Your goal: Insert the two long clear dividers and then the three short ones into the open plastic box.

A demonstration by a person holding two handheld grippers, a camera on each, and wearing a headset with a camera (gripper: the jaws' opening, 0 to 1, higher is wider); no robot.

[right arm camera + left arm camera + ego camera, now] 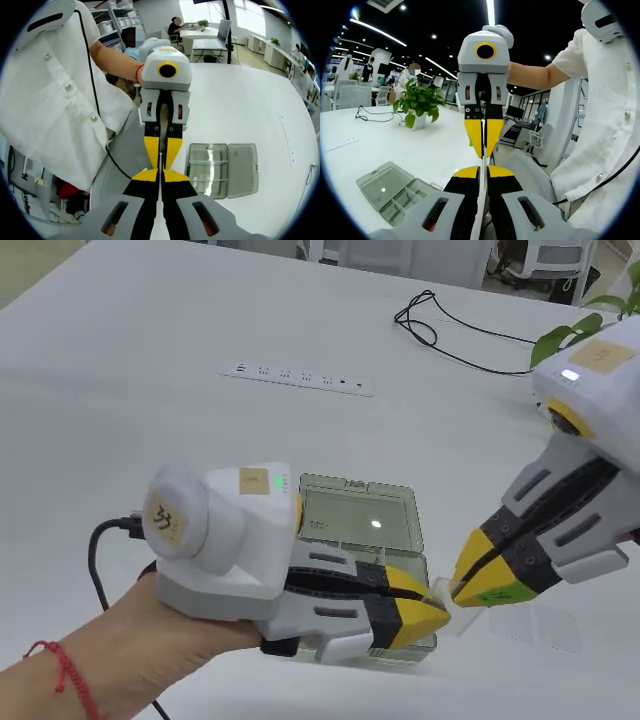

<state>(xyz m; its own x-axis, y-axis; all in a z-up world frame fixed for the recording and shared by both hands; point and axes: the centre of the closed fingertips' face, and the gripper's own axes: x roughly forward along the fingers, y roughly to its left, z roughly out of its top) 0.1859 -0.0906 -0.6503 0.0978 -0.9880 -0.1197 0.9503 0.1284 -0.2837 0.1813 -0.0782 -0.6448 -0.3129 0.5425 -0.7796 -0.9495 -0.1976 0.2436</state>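
A hand [130, 640] with a red cord bracelet [65, 672] on the wrist grips the left gripper [432, 612]. It has a smooth white moulded shell, ribbed black jaw arms and blunt yellow wedge tips. Its jaws are pressed together. One black lead [98, 550] loops out of its rear.

Just behind it lies the open plastic box [405, 558], one shallow rectangular tray of clear, green-tinted plastic. Its flat lid [350, 515] is folded back on the matte white table [150, 410]. From the right gripper view, thin clear walls already cross the tray; I cannot count them.

Beyond it lie one long white power strip [295, 377] and one looped black cable [450, 328].

At the box's right front corner the two grippers meet nose to nose. Between their tips sits one clear divider [441, 591], a thin glassy sliver that both appear to nip.

The right gripper [462, 590] is of the same build and slants down from the upper right, its jaws also closed tight. Faint clear pieces [545, 625] lie on the table below it, too pale to count. One leafy green plant [585, 325] stands behind.
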